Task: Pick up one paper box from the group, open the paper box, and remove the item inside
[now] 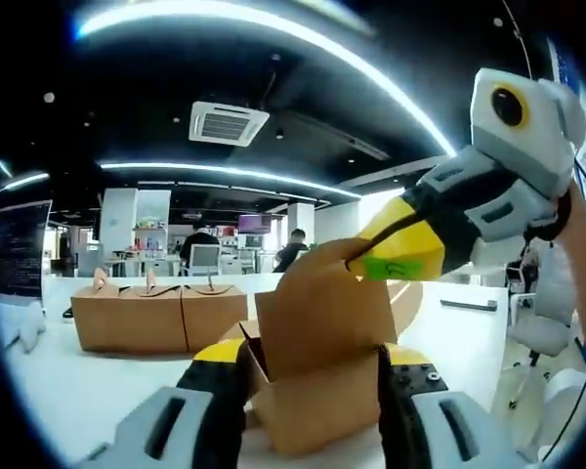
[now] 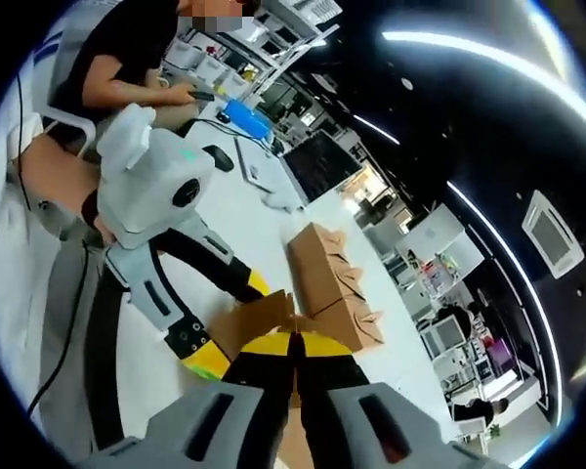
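Gripping a brown paper box (image 1: 317, 376) between its two yellow-tipped jaws, the left tool (image 1: 313, 376) held it up off the white counter (image 1: 78, 391), close to the near edge. One wall of the box stood upright in front of the camera, and a top flap (image 1: 322, 269) rose above it. The right tool (image 1: 396, 256) reached in from the right side of the left gripper view, its yellow jaws clenched on the edge of that flap.

In the right gripper view, the right tool (image 2: 295, 357) showed its jaws pressed together with a thin strip of brown flap (image 2: 264, 318) pinched between them. The left tool (image 2: 230, 313) came in from the left there, its white body above and its dark, yellow-tipped jaws at the box.

Farther back on the counter, toward its far edge, a row of closed paper boxes (image 1: 156, 315) stood side by side, touching one another, each with a small folded tab on top. The same row (image 2: 334, 281) lay just beyond the held box in the right gripper view. A person (image 2: 127, 68) in a dark top sat at the far end of the counter. What lay inside the held box could not be told.
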`<state>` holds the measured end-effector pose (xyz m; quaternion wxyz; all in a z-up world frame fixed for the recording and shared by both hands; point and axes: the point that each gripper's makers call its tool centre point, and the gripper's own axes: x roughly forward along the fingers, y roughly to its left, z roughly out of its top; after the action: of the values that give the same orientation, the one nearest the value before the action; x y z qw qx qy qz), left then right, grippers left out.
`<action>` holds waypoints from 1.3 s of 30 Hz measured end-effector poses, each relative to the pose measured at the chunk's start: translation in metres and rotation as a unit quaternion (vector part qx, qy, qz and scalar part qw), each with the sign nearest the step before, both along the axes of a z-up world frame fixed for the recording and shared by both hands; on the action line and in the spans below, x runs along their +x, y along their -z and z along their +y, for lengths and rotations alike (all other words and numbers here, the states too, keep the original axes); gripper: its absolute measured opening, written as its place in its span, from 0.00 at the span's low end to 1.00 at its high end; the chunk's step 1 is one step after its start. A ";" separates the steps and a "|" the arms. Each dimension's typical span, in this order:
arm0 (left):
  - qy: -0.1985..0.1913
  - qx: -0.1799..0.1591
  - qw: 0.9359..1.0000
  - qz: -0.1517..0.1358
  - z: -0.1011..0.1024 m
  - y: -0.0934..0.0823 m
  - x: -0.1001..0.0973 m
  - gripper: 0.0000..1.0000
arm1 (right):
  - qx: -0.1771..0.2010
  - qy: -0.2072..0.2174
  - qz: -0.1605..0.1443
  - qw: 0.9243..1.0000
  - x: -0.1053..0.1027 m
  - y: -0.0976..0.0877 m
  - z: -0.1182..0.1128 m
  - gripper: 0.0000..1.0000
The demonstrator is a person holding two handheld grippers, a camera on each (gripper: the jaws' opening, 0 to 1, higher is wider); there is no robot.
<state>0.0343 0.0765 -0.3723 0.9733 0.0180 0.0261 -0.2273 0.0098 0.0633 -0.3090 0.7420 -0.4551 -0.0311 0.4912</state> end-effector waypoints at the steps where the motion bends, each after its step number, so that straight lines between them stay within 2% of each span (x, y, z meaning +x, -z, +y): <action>1: 0.002 0.004 1.000 0.004 -0.003 0.002 -0.003 0.54 | 0.000 0.001 -0.002 1.000 0.001 -0.001 0.000 0.02; 3: 0.000 0.010 1.000 0.017 0.000 0.008 -0.003 0.52 | -0.003 0.001 -0.005 1.000 0.002 -0.001 -0.001 0.02; 6: 0.002 -0.011 0.999 0.033 0.005 0.014 0.003 0.50 | -0.007 0.001 -0.008 1.000 0.002 0.001 -0.002 0.02; 11: 0.002 -0.022 0.999 0.037 -0.001 0.013 -0.002 0.44 | -0.008 -0.005 -0.013 1.000 -0.003 0.000 -0.003 0.02; 22: -0.006 -0.026 0.999 0.041 -0.002 0.013 -0.006 0.43 | -0.016 -0.022 -0.016 1.000 -0.020 0.005 -0.006 0.02; 39: -0.005 -0.019 0.999 0.041 -0.004 0.013 -0.002 0.45 | -0.013 -0.040 0.010 0.999 -0.048 0.024 -0.016 0.03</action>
<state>0.0321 0.0728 -0.3851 0.9727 -0.0098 0.0616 -0.2235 -0.0386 0.0475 -0.3330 0.7159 -0.4581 -0.0357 0.5257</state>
